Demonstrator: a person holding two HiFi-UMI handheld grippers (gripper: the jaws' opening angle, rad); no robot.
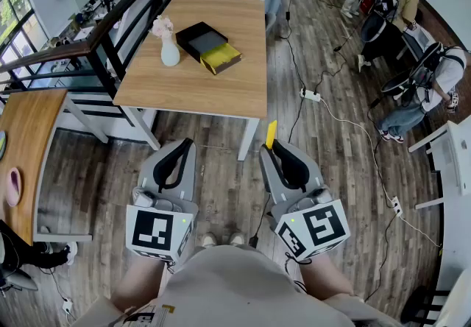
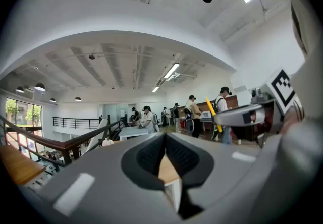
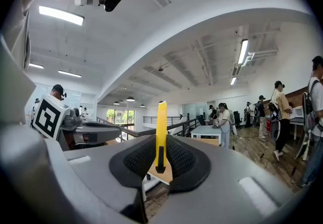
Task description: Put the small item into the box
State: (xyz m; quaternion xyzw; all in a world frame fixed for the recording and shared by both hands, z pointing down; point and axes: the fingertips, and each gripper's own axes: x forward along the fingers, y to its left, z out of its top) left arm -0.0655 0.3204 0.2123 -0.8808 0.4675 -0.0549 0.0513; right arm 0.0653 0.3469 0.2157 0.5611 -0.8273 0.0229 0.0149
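The wooden table [image 1: 221, 90] stands far ahead of both grippers, with bare plank floor between its near edge and them. A dark railing [image 1: 125, 9] runs close along the table's left side. To the right, a white cable [image 1: 346, 123] trails across the floor. On the far half of the table sits the black box [image 1: 208, 46], its yellow tray pulled out toward the right, with a white vase [image 1: 169, 51] just to its left. The right gripper [image 1: 271, 150] is clenched on a yellow knife [image 3: 161, 132], which stands upright between the pads, well short of the box. The left gripper [image 2: 165, 140] is squeezed closed on nothing, beside the right one.
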